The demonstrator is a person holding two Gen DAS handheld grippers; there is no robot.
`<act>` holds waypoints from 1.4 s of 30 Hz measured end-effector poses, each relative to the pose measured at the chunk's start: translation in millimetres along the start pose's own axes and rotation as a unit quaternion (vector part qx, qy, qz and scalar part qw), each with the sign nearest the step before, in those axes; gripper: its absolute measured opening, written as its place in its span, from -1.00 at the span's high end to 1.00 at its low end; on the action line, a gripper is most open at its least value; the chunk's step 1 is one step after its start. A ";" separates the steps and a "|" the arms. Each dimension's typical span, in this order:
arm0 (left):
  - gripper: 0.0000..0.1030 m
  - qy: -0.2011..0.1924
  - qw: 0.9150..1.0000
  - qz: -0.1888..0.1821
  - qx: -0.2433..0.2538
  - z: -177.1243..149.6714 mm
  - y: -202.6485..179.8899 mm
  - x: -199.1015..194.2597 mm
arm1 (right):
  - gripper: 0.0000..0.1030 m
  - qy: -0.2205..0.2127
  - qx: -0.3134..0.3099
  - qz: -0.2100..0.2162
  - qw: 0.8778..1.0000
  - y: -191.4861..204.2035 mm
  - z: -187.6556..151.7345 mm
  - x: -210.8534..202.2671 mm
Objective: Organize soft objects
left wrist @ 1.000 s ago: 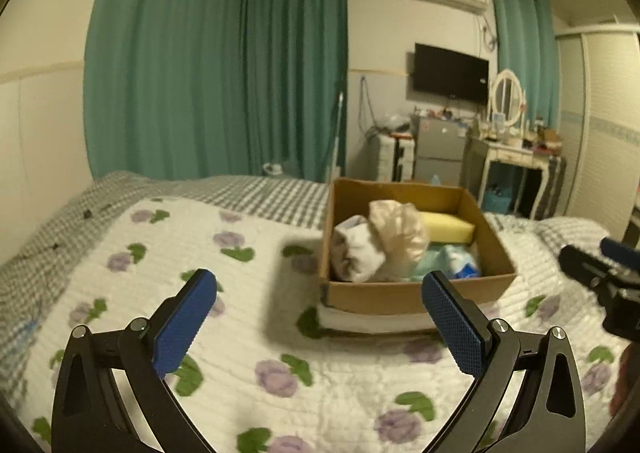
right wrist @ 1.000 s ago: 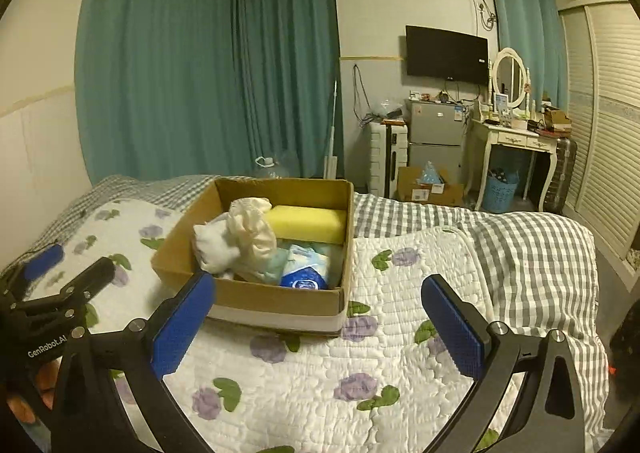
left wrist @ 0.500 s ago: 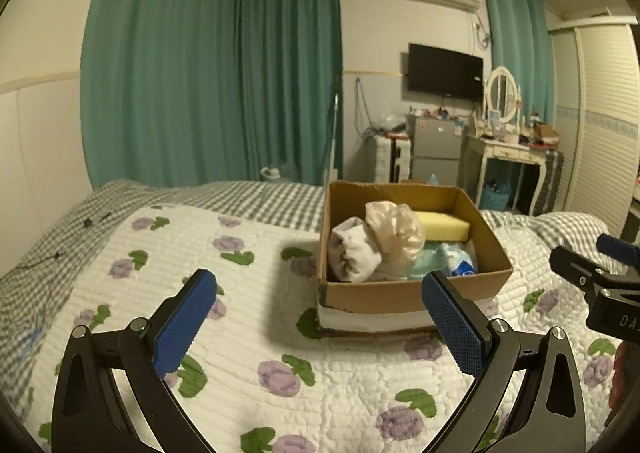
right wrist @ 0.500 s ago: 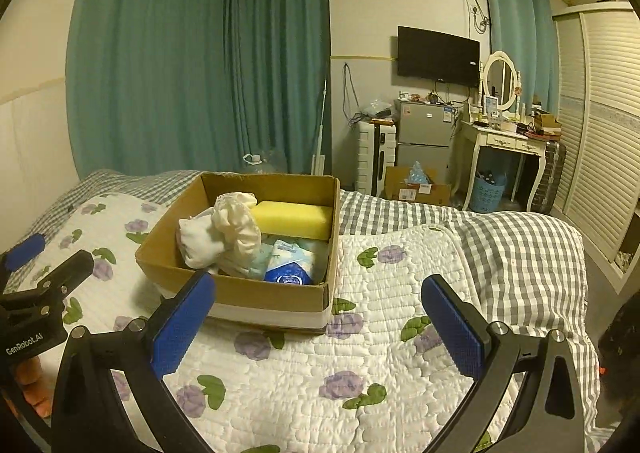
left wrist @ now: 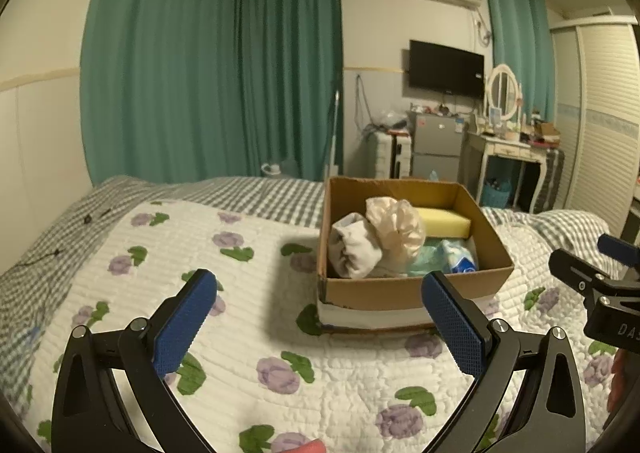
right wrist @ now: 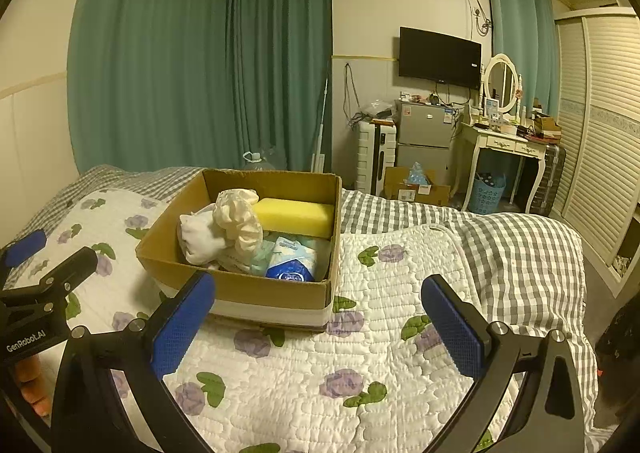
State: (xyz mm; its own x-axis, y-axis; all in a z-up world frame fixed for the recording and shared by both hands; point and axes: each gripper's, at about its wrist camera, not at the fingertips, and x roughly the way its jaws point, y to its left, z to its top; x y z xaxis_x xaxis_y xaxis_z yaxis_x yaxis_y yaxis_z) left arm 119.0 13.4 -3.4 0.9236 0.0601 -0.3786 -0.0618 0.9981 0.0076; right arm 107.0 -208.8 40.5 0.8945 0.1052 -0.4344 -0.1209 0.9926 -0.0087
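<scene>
Seemingly the packing is done, since the soft objects (right wrist: 244, 229) sit heaped inside the cardboard box (right wrist: 256, 289) on the quilt (right wrist: 360, 357), while left gripper (left wrist: 320, 317) and right gripper (right wrist: 318, 319) hover spread wide and empty, so next comes only a final check

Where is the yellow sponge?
The yellow sponge lies inside the cardboard box on the bed, against its far wall, right of the cream cloth bundle.

"genrobot.ai" is printed on the left gripper (right wrist: 24, 253); the right gripper (left wrist: 600, 265) shows "da".
</scene>
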 end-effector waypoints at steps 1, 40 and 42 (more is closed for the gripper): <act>-1.00 0.001 1.000 -0.001 -0.001 -0.1 0.3 0.2 | -1.00 0.000 -0.001 0.000 1.000 0.2 -0.4 -0.1; -1.00 0.005 1.000 -0.003 0.003 -3.0 -1.9 0.5 | -1.00 0.001 -0.004 0.002 1.000 -2.7 -2.8 -3.2; -1.00 0.005 1.000 -0.003 0.003 -3.2 -2.2 0.3 | -1.00 0.001 -0.004 0.002 1.000 -2.6 -2.9 -3.1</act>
State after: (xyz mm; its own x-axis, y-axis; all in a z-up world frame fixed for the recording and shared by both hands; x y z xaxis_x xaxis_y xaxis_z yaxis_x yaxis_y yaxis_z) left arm 118.3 11.2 -6.5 0.9198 0.0549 -0.3885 -0.0545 0.9984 0.0120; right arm 103.3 -211.8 39.3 0.8927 0.1099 -0.4372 -0.1289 0.9916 -0.0139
